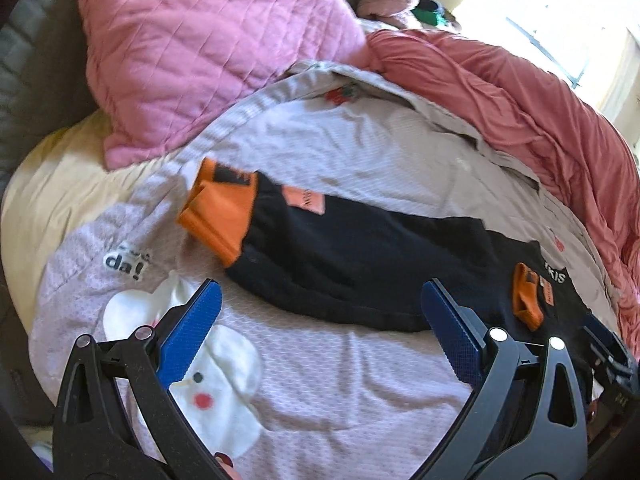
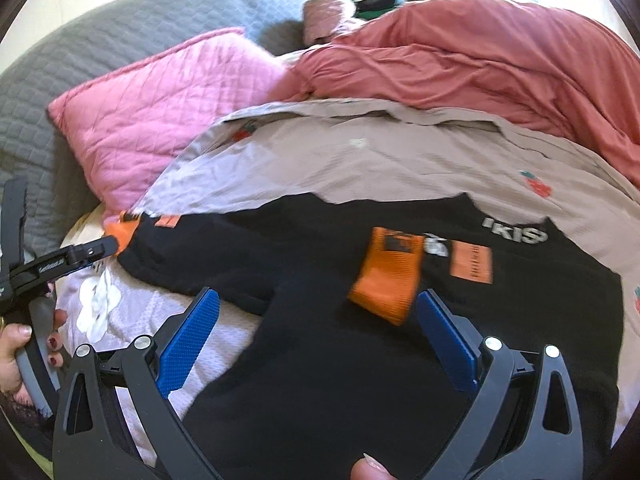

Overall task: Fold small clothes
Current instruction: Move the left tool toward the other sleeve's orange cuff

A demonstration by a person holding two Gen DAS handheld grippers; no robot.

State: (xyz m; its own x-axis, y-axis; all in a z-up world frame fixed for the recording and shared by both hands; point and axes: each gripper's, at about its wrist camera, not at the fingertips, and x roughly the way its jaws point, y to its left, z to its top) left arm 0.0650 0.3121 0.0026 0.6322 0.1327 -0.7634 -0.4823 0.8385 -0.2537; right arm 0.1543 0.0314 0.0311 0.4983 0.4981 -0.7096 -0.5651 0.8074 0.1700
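**Both claws wide over a black garment on the bed**

Nearest to us, the left gripper [image 1: 320, 312] stands with its blue pads spread wide and nothing between them, poised over the pale pink cover [image 1: 340, 380] of the bed. Our right gripper [image 2: 318, 316] is spread just as wide, and it too holds nothing; it hangs above the black garment [image 2: 320, 360], whose dark cloth fills the space under its fingers. A fingertip shows at the bottom edge of the right wrist view, and at that view's left edge we see the left hand [image 2: 20, 348], nails painted dark, wrapped around the other tool's handle.

The black garment lies flat on the cover, stretched across the bed. One sleeve runs out to an orange cuff [image 1: 218, 216], while a second orange cuff [image 2: 386, 276] lies folded in on top of the body. Beside it sits an orange label [image 2: 470, 260]; its print is too blurred to read. At the neckline we can make out white letters, "IKIS" [image 2: 514, 234], possibly part of a longer word.

On the cover itself, black print reads "da!" [image 1: 124, 266] next to a white cartoon figure [image 1: 216, 384] with a red cheek spot. A small red strawberry motif [image 2: 536, 184] marks the beige sheet [image 2: 360, 152] further on.

Beyond that rest a pink quilted pillow [image 1: 200, 48], a rumpled coral blanket [image 2: 480, 64] and a grey quilted spread [image 2: 100, 48]. A bright window [image 1: 568, 20] glares at the far end.
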